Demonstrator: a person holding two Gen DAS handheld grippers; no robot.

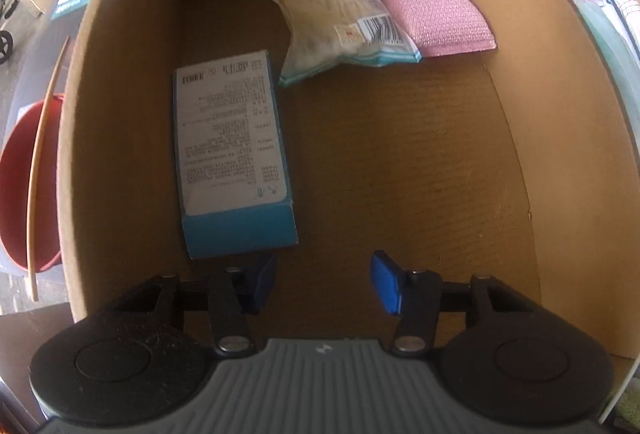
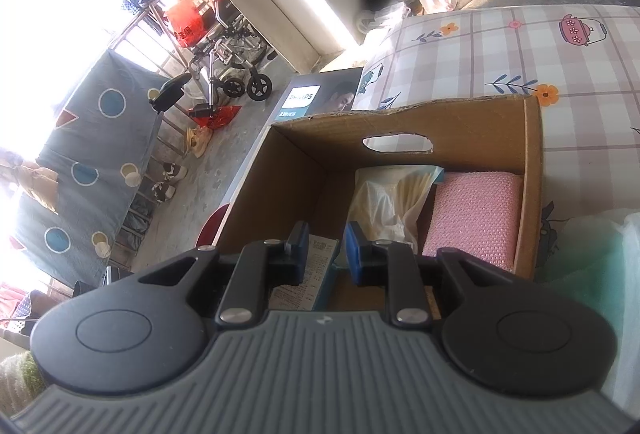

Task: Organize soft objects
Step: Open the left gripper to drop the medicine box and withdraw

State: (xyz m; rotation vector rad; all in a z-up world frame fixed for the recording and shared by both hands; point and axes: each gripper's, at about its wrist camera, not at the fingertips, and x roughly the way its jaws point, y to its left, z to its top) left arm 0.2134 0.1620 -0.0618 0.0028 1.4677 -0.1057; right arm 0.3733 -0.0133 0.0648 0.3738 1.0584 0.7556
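My left gripper (image 1: 324, 278) points straight down into an open cardboard box (image 1: 120, 114), jaws open over bare floor with nothing between them. Just beyond its left finger lies a blue carton (image 1: 232, 154) with a white printed label. At the far wall a clear bag of cream-coloured pieces (image 1: 340, 18) leans beside a pink textured sponge (image 1: 432, 10). My right gripper (image 2: 327, 254) hovers above the near rim of the cardboard box (image 2: 400, 118), jaws only narrowly apart and empty. Past it I see the bag (image 2: 384, 198), the pink sponge (image 2: 476, 214) and the blue carton (image 2: 316, 274).
The box stands on a checked, flower-printed cloth (image 2: 520, 46). A red basin (image 1: 20, 186) and a thin wooden stick (image 1: 44, 162) sit left of the box. A printed product box (image 2: 320, 94) lies behind it. A pale green plastic bag (image 2: 592, 246) sits at the right.
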